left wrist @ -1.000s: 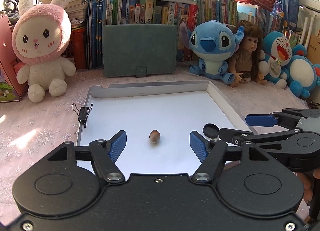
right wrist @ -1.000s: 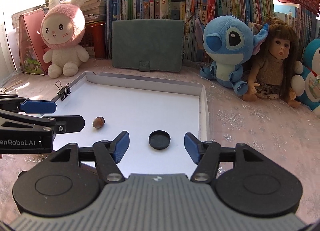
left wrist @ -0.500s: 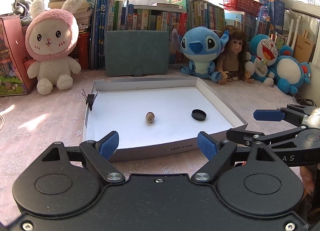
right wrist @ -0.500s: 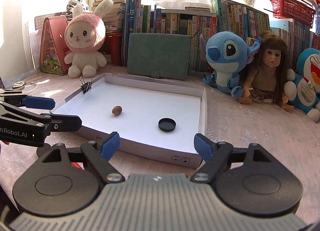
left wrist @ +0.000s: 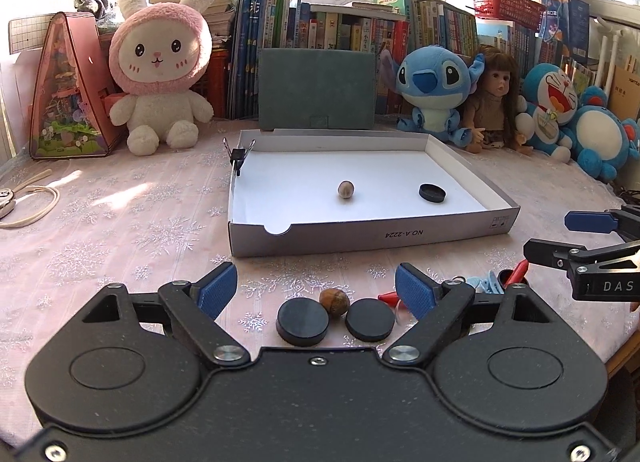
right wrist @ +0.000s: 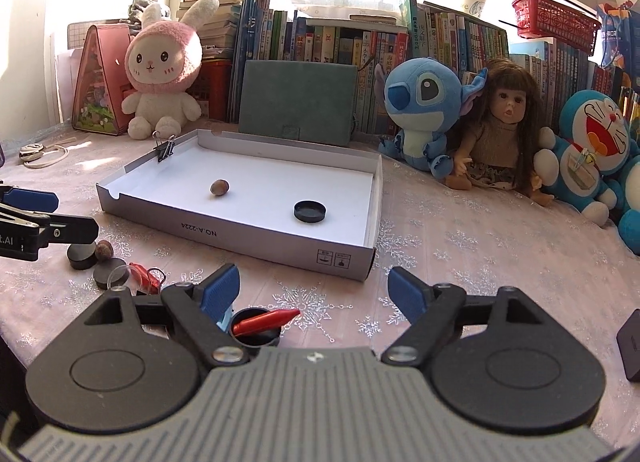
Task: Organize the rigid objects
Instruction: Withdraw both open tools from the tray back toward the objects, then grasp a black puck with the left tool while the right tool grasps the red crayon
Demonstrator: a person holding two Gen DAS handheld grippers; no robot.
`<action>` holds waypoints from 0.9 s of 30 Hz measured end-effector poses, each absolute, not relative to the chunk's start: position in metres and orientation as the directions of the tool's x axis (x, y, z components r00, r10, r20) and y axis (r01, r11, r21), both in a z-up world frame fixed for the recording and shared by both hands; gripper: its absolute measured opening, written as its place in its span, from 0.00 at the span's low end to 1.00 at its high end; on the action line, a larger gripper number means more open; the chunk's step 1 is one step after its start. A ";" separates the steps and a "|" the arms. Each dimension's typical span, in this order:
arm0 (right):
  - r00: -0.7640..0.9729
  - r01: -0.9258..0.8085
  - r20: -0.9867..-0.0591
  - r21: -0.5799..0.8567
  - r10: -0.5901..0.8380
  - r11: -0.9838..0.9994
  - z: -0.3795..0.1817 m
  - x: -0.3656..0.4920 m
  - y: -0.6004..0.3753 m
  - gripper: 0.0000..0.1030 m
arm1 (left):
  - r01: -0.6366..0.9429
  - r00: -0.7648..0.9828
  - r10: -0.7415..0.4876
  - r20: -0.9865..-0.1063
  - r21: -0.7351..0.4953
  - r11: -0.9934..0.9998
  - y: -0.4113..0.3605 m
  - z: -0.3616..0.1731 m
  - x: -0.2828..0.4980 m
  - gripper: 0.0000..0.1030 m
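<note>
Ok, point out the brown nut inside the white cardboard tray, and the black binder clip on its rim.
brown nut (left wrist: pixel 346 189), left wrist view, middle.
black binder clip (right wrist: pixel 165 150), right wrist view, clip body.

This looks like a child's room at home: a bunny toy (left wrist: pixel 160 62), a doll (right wrist: pixel 500 122) and other soft toys sit before a row of books (left wrist: pixel 340 22).

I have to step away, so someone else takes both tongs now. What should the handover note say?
Left tongs: open, empty. Right tongs: open, empty.
Done: one nut and one black cap lie in the white box.
Left: on the table before the box, two black discs with a second nut between them, a red pen-like piece lying across a black cap, and a light blue clip.
</note>
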State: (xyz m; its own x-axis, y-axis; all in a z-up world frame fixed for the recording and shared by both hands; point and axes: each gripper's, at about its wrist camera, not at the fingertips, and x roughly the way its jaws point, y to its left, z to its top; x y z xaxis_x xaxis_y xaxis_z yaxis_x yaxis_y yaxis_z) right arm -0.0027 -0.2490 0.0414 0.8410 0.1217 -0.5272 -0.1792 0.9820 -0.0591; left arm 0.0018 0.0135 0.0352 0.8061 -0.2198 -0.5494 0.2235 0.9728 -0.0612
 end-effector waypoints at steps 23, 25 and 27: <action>0.822 -0.184 -0.558 -0.074 0.112 0.980 0.022 -0.016 -0.247 0.77 | 0.194 0.781 -0.149 -0.607 0.010 0.981 0.021 0.013 -0.006 0.39; 0.820 -0.196 -0.559 -0.073 0.123 0.978 0.022 -0.013 -0.244 0.74 | 0.197 0.777 -0.149 -0.611 0.011 0.980 0.019 0.011 -0.005 0.39; 0.817 -0.210 -0.562 -0.080 0.130 0.974 0.021 -0.012 -0.240 0.69 | 0.201 0.776 -0.149 -0.613 0.016 0.980 0.018 0.009 -0.004 0.39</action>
